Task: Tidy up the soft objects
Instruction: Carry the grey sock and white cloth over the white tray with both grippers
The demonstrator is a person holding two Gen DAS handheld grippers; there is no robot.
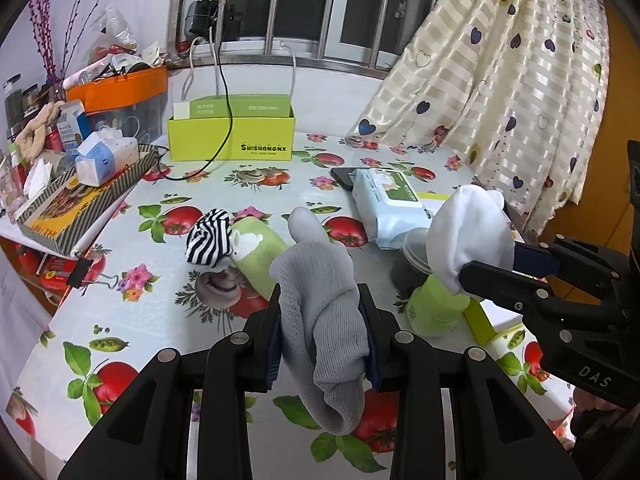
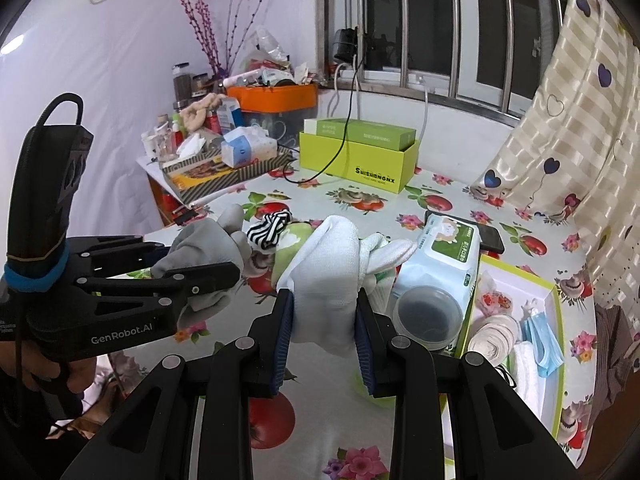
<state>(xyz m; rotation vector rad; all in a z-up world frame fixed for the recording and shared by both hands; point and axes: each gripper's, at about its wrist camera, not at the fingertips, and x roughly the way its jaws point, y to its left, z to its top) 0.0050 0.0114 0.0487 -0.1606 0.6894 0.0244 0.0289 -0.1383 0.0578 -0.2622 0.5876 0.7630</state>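
Note:
My left gripper (image 1: pixel 320 300) is shut on a grey glove (image 1: pixel 320 288) and holds it above the table; it also shows in the right wrist view (image 2: pixel 208 280), where the grey glove (image 2: pixel 208 244) bulges from it. My right gripper (image 2: pixel 324 300) is shut on a white glove (image 2: pixel 328 264), seen in the left wrist view (image 1: pixel 472 240) at the right gripper (image 1: pixel 480 268). A black-and-white striped sock (image 1: pixel 210 238) and a green rolled cloth (image 1: pixel 260 252) lie on the table (image 1: pixel 120 320). An open green-rimmed box (image 2: pixel 556 292) at the right holds face masks and cloth rolls.
A wet-wipes pack (image 1: pixel 390 204) lies on a phone (image 1: pixel 344 176). A grey cup (image 2: pixel 426 314) lies beside it. A lime box (image 1: pixel 232 136) with a cable stands at the back. A striped tray (image 1: pixel 80 200) of clutter sits left. A curtain (image 1: pixel 500 80) hangs right.

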